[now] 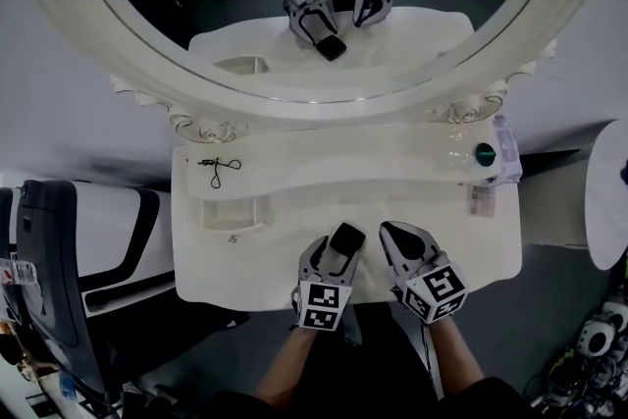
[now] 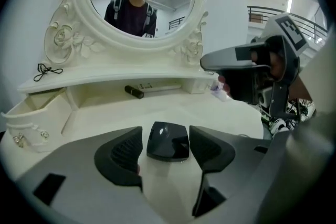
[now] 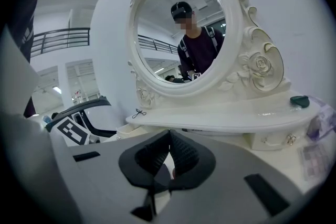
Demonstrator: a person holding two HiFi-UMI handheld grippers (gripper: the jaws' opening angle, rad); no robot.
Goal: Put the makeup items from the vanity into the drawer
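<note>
A black compact [image 1: 346,238] [image 2: 168,141] lies flat on the white vanity top [image 1: 275,260], near its front edge. My left gripper [image 1: 336,252] [image 2: 165,153] is open around it, with a gap between the pads and the compact on each side. My right gripper [image 1: 391,233] [image 3: 169,157] sits just to the right, shut with nothing in it. The small drawer [image 1: 233,213] [image 2: 31,113] at the left stands pulled out. A black lipstick tube [image 2: 134,92] lies under the raised shelf.
On the raised shelf are a black cord [image 1: 218,167] at the left and a green lid [image 1: 484,152] [image 3: 300,100] at the right. A palette [image 1: 481,199] lies by the right edge. The oval mirror [image 1: 294,5] stands behind. A dark chair [image 1: 59,280] is at the left.
</note>
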